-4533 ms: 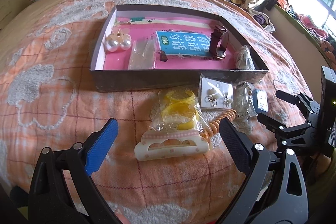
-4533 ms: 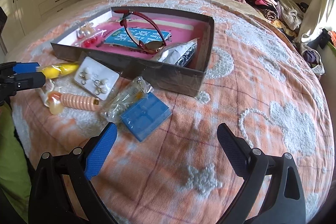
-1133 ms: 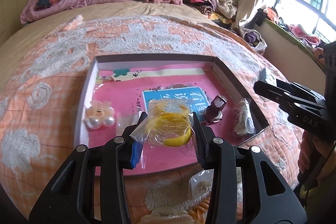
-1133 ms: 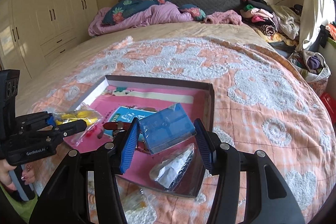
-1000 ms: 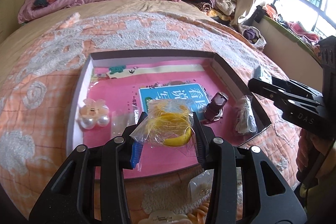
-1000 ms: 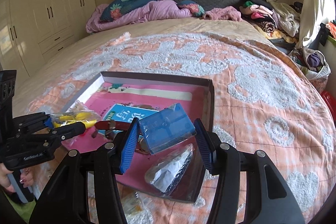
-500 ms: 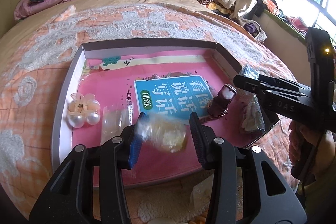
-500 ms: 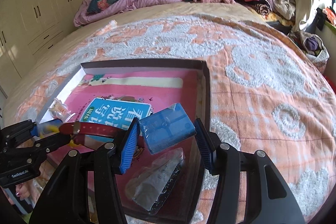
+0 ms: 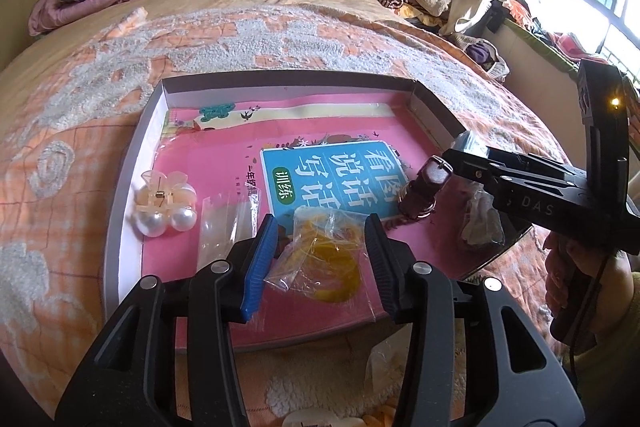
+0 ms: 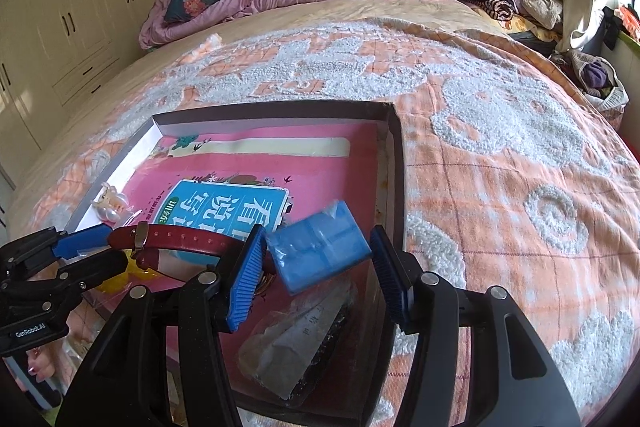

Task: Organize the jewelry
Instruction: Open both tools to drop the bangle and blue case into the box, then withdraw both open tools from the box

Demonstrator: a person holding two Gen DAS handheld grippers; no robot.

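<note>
Both tongs are opening over the shallow box (image 9: 436, 107) on the bed. The left tongs (image 9: 320, 259) have just let the bagged yellow bangle (image 9: 328, 259) drop onto the box's near edge; the right tongs (image 10: 318, 267) loosen around the blue case (image 10: 320, 247), so both items are delivered. Whether pads still touch it is unclear.

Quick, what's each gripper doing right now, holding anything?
Left gripper: jaws opening, the bag of yellow bands lies loose between them in the box.
Right gripper: jaws opening, blue case between them.
</note>
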